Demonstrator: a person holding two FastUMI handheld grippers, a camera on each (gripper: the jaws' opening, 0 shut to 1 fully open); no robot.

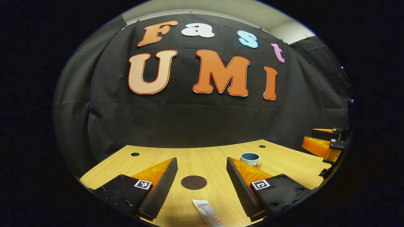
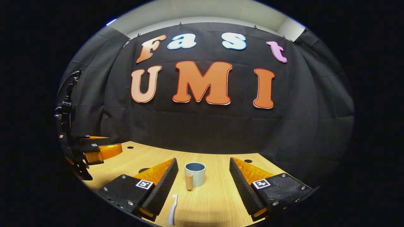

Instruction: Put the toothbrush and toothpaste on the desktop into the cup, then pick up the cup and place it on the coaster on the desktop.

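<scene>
Both of my grippers hung wide apart over the desktop (image 1: 202,157), nothing between the fingers of either. My left gripper (image 1: 202,179) looked down on the toothpaste (image 1: 208,212), a flat, soft white tube lying just in front of its fingers, with the coaster (image 1: 193,182), a thin dark disc, just beyond it. My right gripper (image 2: 203,183) had the toothbrush (image 2: 172,214) below it, a slim, pale plastic handle lying near its left finger, and the cup (image 2: 195,174) stood upright ahead, a smooth pale cylinder with a darker rim and a wooden handle.

The risks, as I judged them: the tube could squash or slide out of a pinch on that smooth wood grain, the thin brush sat low enough for my ribbed pads to scrape the desktop and miss it, and a careless drop could tip the light cup.
</scene>
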